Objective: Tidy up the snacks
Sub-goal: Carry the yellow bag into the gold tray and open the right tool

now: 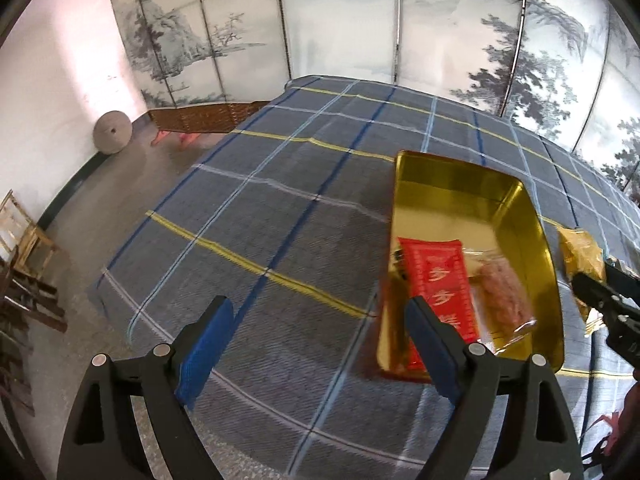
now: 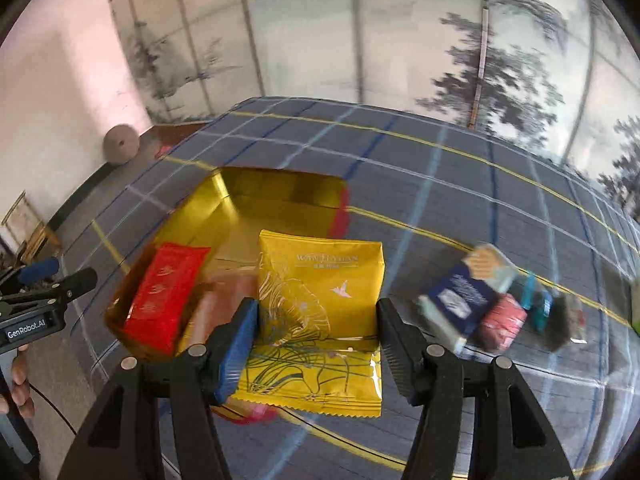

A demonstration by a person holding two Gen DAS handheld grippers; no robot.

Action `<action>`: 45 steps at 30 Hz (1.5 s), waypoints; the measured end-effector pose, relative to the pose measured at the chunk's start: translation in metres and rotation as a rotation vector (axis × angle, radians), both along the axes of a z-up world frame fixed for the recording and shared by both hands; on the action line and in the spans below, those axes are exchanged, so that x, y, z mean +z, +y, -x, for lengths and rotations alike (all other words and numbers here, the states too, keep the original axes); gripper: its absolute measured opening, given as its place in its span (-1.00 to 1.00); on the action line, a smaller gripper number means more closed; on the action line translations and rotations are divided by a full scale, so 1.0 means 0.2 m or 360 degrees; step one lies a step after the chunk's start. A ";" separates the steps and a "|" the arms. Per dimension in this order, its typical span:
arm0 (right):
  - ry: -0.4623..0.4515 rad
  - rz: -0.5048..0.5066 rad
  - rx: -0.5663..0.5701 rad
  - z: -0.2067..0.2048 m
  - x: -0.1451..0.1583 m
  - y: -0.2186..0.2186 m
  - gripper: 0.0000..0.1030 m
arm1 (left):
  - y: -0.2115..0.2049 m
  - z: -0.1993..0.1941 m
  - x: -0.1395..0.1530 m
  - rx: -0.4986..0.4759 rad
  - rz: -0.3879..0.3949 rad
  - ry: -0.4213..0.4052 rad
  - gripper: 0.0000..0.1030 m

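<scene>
An open gold tin (image 1: 452,180) (image 2: 280,188) lies on the plaid tablecloth. Inside it rest a red packet (image 1: 436,276) (image 2: 164,292) and a clear-wrapped brownish snack (image 1: 500,292) (image 2: 224,300). My right gripper (image 2: 316,304) is shut on a yellow packet (image 2: 316,280) (image 1: 580,252), held by its two side edges just above the tin's near right corner. My left gripper (image 1: 320,304) (image 2: 56,274) stands open over bare cloth to the left of the tin, with nothing between its blue pads.
Several loose snacks, among them a blue packet (image 2: 456,296) and a pink one (image 2: 502,320), lie blurred on the cloth right of the tin. A painted folding screen (image 1: 340,20) stands behind the table. A wooden chair (image 1: 28,236) stands on the floor at left.
</scene>
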State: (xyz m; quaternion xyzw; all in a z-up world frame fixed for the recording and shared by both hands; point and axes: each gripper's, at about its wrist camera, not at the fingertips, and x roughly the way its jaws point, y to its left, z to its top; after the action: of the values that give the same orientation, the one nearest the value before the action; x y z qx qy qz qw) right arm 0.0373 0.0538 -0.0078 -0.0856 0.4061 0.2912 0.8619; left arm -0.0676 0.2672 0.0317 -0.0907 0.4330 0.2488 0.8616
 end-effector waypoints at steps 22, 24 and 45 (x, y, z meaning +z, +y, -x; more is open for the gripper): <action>0.0013 0.0167 0.0151 0.07 -0.12 0.36 0.19 | 0.12 0.08 0.00 0.0103 0.0005 0.0007 0.66; 0.0041 0.0171 0.0135 0.05 -0.15 0.39 0.19 | 0.12 0.08 0.00 0.0102 0.0005 0.0008 0.67; -0.0005 0.0195 0.0176 0.09 -0.15 0.44 0.23 | 0.10 0.09 -0.02 0.0084 0.0015 0.0012 0.67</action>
State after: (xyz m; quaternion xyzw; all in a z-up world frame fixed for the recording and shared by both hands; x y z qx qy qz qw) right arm 0.0183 0.1413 -0.0374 -0.1609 0.4165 0.3128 0.8383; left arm -0.0855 0.2869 0.0278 -0.1052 0.4349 0.2698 0.8526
